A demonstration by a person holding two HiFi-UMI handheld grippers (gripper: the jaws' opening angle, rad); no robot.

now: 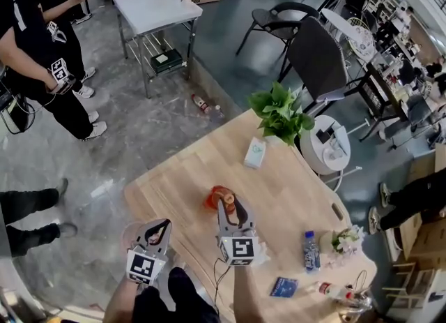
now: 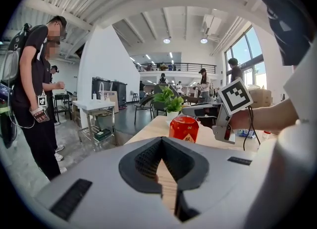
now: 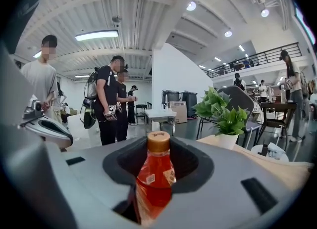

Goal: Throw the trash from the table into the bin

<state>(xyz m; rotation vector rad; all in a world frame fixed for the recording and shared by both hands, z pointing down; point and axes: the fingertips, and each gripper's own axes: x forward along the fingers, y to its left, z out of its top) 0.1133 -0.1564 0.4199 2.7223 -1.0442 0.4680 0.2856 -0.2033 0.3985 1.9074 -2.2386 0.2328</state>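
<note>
The red drink bottle [image 3: 154,178] is clamped upright in the right gripper [image 1: 231,206] on the wooden table [image 1: 293,189]; the left gripper [image 1: 159,229] is held closed and empty beside the table's edge.

Two hand-held grippers side by side, both pointing away and slightly downward. Left gripper [image 1: 159,226] at the near-left edge of the desk [image 1: 293,196], jaws fully together with nothing between them, marker cube [image 1: 144,266] facing up toward the head camera. Bare left forearm [image 1: 120,302] reaching in from the bottom of the head view. Right gripper [image 1: 231,208] further forward, over the desk, jaws partly apart and pressed on either side of a red drink bottle [image 3: 154,183] with a gold cap, upright between them. Right forearm [image 1: 245,294] stretched forward behind its own marker cube [image 1: 239,250].
</note>
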